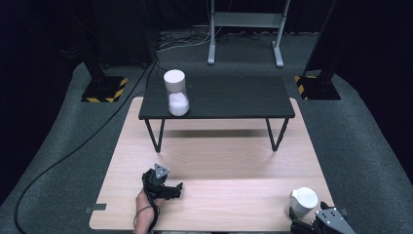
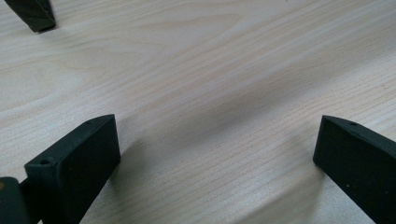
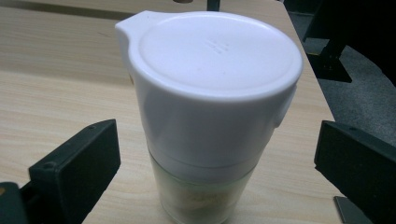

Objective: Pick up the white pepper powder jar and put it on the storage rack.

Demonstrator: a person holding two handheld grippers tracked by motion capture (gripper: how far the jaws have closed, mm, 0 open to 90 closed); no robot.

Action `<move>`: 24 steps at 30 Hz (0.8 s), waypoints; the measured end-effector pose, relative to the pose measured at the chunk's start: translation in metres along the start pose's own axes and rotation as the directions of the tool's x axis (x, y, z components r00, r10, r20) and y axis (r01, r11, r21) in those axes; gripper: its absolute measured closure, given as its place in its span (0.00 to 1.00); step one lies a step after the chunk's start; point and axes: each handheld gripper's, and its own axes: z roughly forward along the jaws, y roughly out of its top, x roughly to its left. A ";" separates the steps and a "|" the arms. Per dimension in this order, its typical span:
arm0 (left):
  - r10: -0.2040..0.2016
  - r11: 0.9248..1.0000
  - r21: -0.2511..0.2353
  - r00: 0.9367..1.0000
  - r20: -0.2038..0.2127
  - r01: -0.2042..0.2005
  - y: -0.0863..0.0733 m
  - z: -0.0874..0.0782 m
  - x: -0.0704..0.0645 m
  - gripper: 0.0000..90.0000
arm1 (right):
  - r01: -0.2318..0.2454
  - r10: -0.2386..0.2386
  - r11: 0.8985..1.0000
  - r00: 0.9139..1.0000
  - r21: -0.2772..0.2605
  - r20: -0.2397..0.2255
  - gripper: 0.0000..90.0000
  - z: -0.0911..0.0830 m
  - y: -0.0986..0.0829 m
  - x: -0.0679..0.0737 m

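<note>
Jars are two on this rig. Near the desk's (image 1: 214,161) right front corner, a white-lidded jar (image 3: 210,112) stands upright between the wide-spread jaws of the right gripper (image 3: 217,175), untouched; its glass base shows pale contents. A second jar (image 1: 176,92), half full of white powder, stands on the black shelf (image 1: 234,100). The left gripper (image 2: 217,154) gapes wide over bare wood.

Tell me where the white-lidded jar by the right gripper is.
The white-lidded jar stands at the wooden table's near right corner in the high view, between the open jaws of the right gripper.
</note>
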 end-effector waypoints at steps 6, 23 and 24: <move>0.000 1.000 0.000 1.000 0.000 0.000 0.000 0.000 0.000 0.00 | 0.000 0.000 1.000 1.000 -0.006 -0.001 0.00 0.002 0.002 0.000; -0.001 1.000 0.000 1.000 -0.001 0.001 0.000 0.000 0.000 0.00 | 0.014 -0.015 0.995 1.000 -0.096 -0.006 0.00 0.014 -0.007 0.001; 0.000 1.000 0.001 1.000 -0.001 0.000 0.000 0.000 0.000 0.00 | 0.012 -0.014 0.995 1.000 -0.097 -0.011 0.00 0.015 -0.008 0.000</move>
